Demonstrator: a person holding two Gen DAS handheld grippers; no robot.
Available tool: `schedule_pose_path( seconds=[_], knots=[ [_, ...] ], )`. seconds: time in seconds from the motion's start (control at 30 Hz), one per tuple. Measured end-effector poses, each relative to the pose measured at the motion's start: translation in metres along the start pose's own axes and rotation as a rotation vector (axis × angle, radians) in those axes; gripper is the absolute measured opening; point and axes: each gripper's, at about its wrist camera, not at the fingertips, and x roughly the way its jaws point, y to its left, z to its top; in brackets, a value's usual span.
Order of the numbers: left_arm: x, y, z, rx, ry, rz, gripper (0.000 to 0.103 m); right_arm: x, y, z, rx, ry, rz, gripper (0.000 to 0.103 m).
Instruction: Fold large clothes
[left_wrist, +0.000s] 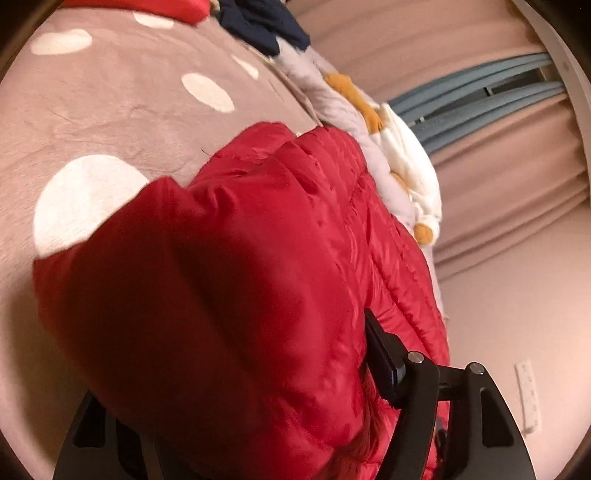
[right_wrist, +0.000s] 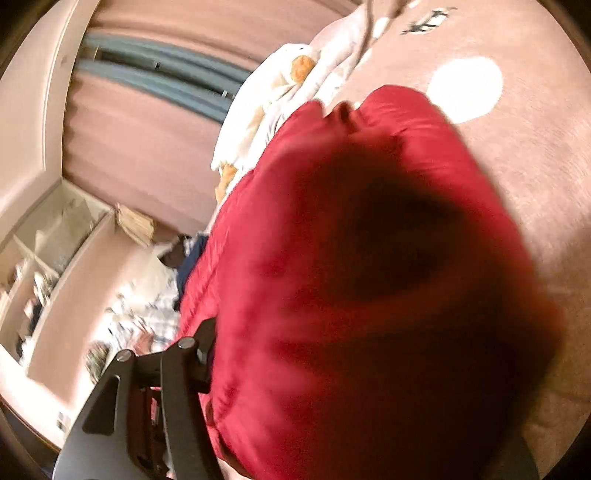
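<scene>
The left wrist view looks forward along its gripper from very close behind a puffy red quilted jacket (left_wrist: 236, 295), which fills the centre and lower half of the frame. Beyond it, a pinkish-brown fleece blanket with white dots (left_wrist: 122, 122) takes the upper left, and pleated pink curtains (left_wrist: 480, 155) run down the right edge.

The right wrist view, blurred, sits equally close to the same jacket (right_wrist: 351, 277), here filling centre and lower right. The blanket (right_wrist: 535, 155) lies upper right, the curtains (right_wrist: 140, 147) upper left.

Both views share the jacket, the blanket, the curtains and a crumpled white cloth with orange patches (left_wrist: 391, 147) (right_wrist: 284, 92) near the frame's top centre.
</scene>
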Motion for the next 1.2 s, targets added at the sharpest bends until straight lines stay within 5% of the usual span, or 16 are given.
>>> schedule_pose_path(
  seconds=[0.2, 0.43, 0.57, 0.73, 0.9, 1.2],
  knots=[
    [-0.01, 0.019, 0.008, -0.106, 0.106, -0.104, 0.071, -0.011, -0.02, -0.005, 0.238, -0.12, 0.143, 0.057],
    [-0.018, 0.025, 0.008, -0.088, 0.109, -0.093, 0.07, -0.016, -0.003, -0.009, 0.165, -0.155, 0.042, 0.049],
    [-0.021, 0.013, -0.003, -0.011, -0.001, 0.003, 0.067, -0.021, -0.032, 0.021, 0.164, -0.14, 0.027, 0.042],
    [-0.018, -0.018, -0.017, 0.162, -0.167, 0.217, 0.064, -0.042, -0.064, -0.007, 0.105, -0.13, -0.028, 0.041],
    [-0.023, -0.054, -0.035, 0.346, -0.307, 0.369, 0.051, -0.035, -0.07, 0.0, 0.084, -0.105, -0.037, 0.04],
    [-0.044, -0.114, -0.039, 0.547, -0.458, 0.289, 0.042, -0.024, -0.064, 0.001, -0.066, -0.059, -0.165, 0.04]
  ],
)
